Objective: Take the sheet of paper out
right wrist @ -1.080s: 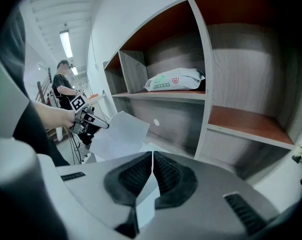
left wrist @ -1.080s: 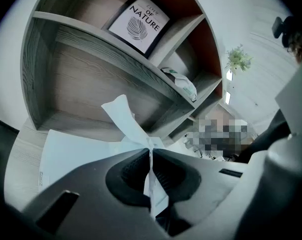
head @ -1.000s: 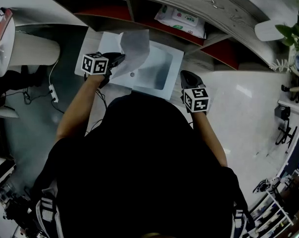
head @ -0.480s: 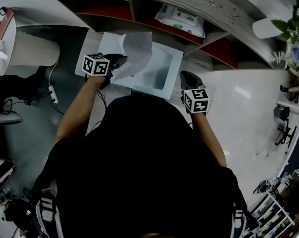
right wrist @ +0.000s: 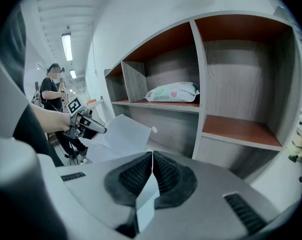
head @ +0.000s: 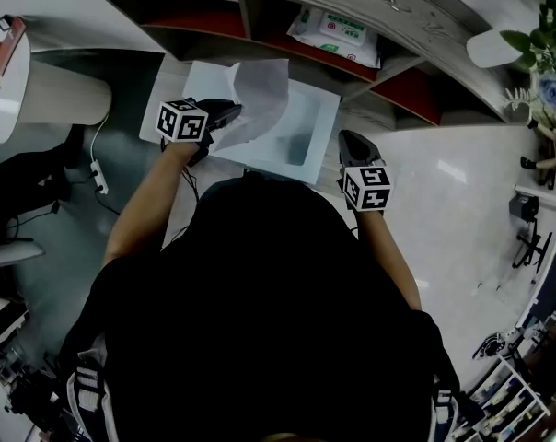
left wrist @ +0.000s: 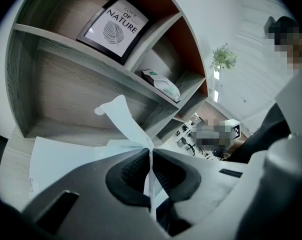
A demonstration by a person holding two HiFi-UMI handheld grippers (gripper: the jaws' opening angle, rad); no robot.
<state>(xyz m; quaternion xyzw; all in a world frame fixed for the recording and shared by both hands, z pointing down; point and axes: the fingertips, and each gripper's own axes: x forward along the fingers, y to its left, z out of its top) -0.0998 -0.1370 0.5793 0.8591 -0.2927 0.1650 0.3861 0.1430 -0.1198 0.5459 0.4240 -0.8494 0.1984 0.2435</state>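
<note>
Steadiness seemed key: left gripper (left wrist: 150,159) jaws pinched the thin white paper sheet (left wrist: 123,119), right gripper (right wrist: 152,160) jaws clamped the translucent plastic sleeve (head: 306,109).

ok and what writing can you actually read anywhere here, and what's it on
"OF NATURE", with a smaller word above it, probably "LOVE": on the framed picture standing on the shelf.
Pack on the shelf: it has print, but too small to read.
Nothing else here is readable.
</note>
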